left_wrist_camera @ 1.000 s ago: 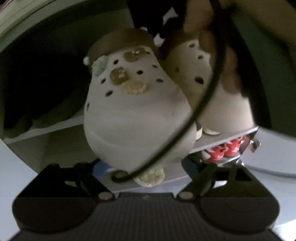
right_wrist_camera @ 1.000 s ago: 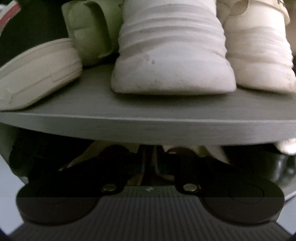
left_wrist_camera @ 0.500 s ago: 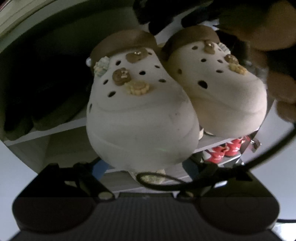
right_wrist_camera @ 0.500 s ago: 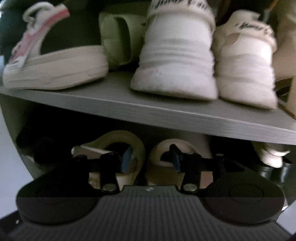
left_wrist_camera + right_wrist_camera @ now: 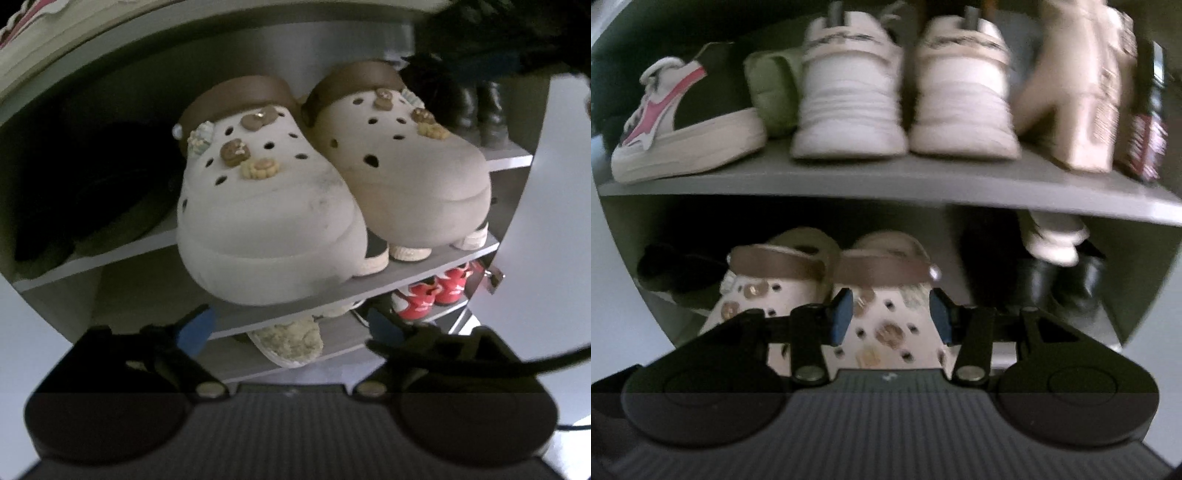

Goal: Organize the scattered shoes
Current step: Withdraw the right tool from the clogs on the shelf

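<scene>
Two white clogs with brown straps and charms stand side by side on a grey shelf [image 5: 424,271]. The left clog [image 5: 266,206] has its toe out over the shelf edge, and the right clog [image 5: 402,166] sits just behind it. My left gripper [image 5: 288,326] hangs below and in front of the left clog's toe. Its jaws are opening wide and nothing is between them. In the right wrist view the same pair shows from the front. My right gripper [image 5: 890,314] is open in front of the right-hand clog [image 5: 886,332], its pads not pressing on it.
The shelf above [image 5: 886,181] holds a pink-striped sneaker [image 5: 672,125], a green slipper [image 5: 772,92], two white sneakers [image 5: 849,99] and a beige heeled boot [image 5: 1078,92]. Black boots [image 5: 480,110] stand right of the clogs. Red sneakers [image 5: 439,288] and a fuzzy slipper [image 5: 288,339] lie lower. A black cable [image 5: 480,354] crosses my left gripper.
The hand and cable that crossed the clogs have gone off to the right. My left jaws have spread wider. My right gripper has opened and pulled back from the shelf.
</scene>
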A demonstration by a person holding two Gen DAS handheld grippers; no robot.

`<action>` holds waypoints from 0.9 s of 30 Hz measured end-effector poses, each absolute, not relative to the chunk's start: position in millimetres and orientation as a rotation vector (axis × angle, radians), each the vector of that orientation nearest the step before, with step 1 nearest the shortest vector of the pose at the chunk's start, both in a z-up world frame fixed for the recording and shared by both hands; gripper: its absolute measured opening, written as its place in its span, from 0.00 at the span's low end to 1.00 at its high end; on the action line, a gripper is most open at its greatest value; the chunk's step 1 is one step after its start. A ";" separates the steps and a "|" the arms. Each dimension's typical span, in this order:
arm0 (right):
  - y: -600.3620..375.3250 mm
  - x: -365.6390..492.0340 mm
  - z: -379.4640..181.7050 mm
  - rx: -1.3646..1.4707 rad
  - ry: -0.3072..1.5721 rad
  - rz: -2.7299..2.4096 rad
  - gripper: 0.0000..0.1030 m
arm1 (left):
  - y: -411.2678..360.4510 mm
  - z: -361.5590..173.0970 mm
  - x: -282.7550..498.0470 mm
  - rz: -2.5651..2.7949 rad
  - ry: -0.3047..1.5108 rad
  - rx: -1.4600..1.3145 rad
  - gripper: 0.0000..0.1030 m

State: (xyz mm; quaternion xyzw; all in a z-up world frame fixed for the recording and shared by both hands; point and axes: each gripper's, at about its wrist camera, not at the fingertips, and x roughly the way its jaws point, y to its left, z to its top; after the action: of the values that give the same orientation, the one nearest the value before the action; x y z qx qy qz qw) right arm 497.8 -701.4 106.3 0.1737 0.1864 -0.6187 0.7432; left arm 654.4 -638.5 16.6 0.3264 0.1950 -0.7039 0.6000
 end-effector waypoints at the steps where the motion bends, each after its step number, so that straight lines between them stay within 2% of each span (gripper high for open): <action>1: -698.0 495.9 104.6 0.408 0.416 -1.354 0.47 | -637.6 16.8 654.1 -1.635 0.457 0.754 0.94; 4: -676.3 489.6 95.3 0.463 0.435 -1.341 0.50 | -625.6 23.4 657.7 -1.654 0.476 0.744 0.94; 6: -664.4 485.0 90.3 0.500 0.444 -1.330 0.78 | -616.9 31.9 660.5 -1.671 0.468 0.740 0.94; 8: -659.6 482.6 88.9 0.501 0.443 -1.328 0.85 | -609.7 37.1 664.7 -1.678 0.460 0.727 0.94; 20: -670.8 492.3 40.6 0.497 0.480 -1.280 0.84 | -636.9 43.4 686.7 -1.619 0.452 0.633 0.93; 23: -675.6 495.6 30.9 0.504 0.467 -1.241 0.80 | -640.6 43.5 688.9 -1.632 0.448 0.627 0.94; 24: -675.3 496.1 30.5 0.503 0.458 -1.232 0.76 | -641.8 43.2 688.5 -1.640 0.447 0.625 0.94; 27: -673.5 497.3 29.5 0.504 0.440 -1.233 0.76 | -644.2 42.8 687.4 -1.663 0.436 0.621 0.93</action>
State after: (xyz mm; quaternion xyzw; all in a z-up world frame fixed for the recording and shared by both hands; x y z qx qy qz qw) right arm 497.3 -673.5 29.5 0.2318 0.2023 -0.5674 0.7638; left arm 687.4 -644.2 42.8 0.2690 0.1887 -0.7205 0.6106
